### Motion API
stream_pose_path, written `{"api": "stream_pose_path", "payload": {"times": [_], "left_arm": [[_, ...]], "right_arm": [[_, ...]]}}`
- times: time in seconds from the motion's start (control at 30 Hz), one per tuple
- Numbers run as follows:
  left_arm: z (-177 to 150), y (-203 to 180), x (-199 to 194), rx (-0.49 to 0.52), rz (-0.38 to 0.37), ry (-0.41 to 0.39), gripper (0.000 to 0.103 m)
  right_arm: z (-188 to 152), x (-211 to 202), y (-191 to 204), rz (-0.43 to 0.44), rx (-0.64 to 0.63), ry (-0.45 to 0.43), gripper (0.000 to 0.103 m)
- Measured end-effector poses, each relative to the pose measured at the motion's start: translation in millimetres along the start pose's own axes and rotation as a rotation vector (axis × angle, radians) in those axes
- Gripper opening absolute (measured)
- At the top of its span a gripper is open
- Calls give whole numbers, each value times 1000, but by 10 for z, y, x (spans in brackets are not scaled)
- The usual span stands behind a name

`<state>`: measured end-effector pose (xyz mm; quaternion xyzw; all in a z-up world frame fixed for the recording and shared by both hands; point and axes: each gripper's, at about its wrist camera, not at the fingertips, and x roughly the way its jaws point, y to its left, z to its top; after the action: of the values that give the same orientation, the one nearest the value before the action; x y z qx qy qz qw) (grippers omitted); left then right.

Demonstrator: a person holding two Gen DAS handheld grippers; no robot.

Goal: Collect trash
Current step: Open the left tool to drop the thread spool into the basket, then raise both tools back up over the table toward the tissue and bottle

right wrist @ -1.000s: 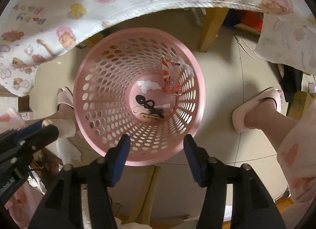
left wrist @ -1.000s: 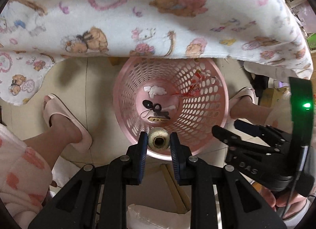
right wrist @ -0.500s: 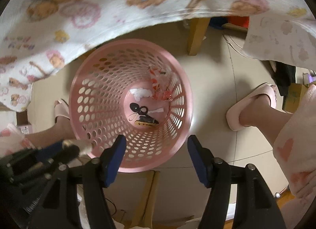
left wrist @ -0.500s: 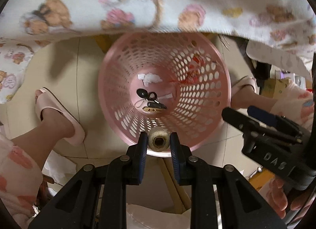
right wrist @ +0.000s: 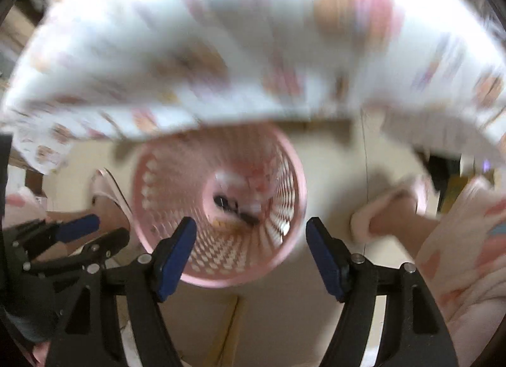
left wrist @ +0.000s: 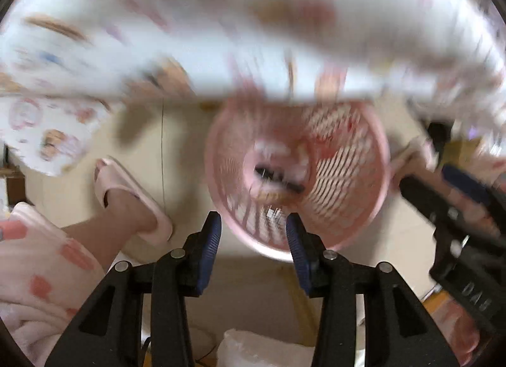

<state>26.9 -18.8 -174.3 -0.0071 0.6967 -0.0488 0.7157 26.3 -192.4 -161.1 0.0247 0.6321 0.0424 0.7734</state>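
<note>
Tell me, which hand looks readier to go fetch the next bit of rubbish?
Neither clearly. Left gripper and right gripper both hang over the pink perforated plastic basket with nothing between their opening fingers.

Both views are heavily motion-blurred; only the gripper fingers [left wrist: 297, 250] stay sharp. The patterned cloth [right wrist: 221, 51] is overexposed. Soft shadows fall on the floor [right wrist: 332, 171]; fisheye edges darken

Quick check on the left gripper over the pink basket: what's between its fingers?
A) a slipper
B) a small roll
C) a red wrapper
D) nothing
D: the left gripper has empty, opening jaws; only the pink basket shows through the gap.
</note>
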Motion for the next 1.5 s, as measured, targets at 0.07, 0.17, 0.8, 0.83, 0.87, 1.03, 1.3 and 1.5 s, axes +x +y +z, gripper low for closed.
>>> {"api": "stream_pose_path", "payload": {"times": [0.07,0.17,0.8,0.83,0.87,1.03,1.3,1.5], "left_arm": [[25,77,-256,-14,8,-105,41],[28,148,-577,-23,34,-251,45],[-85,176,-1343,-40,105,-683,87],[-86,182,-1356,-40,101,-690,89],[-88,189,-1363,-39,95,-692,90],[-95,193,-1398,-48,95,-710,96],[67,195,-1479,-53,119,-749,99],[459,163,-1946,39,141,-862,102]], "right_arm": [[28,-201,12,39,-3,-72,70],[61,-461,-4,42,3,-190,70],[100,-1147,-26,-14,-29,-547,92],[97,-1149,-4,-19,-39,-552,92],[84,-1161,7,-26,-48,-559,92],[81,-1175,35,-25,-63,-569,92],[134,-1291,77,-7,-77,-568,93],[409,-1665,101,-12,-120,-656,97]]}}
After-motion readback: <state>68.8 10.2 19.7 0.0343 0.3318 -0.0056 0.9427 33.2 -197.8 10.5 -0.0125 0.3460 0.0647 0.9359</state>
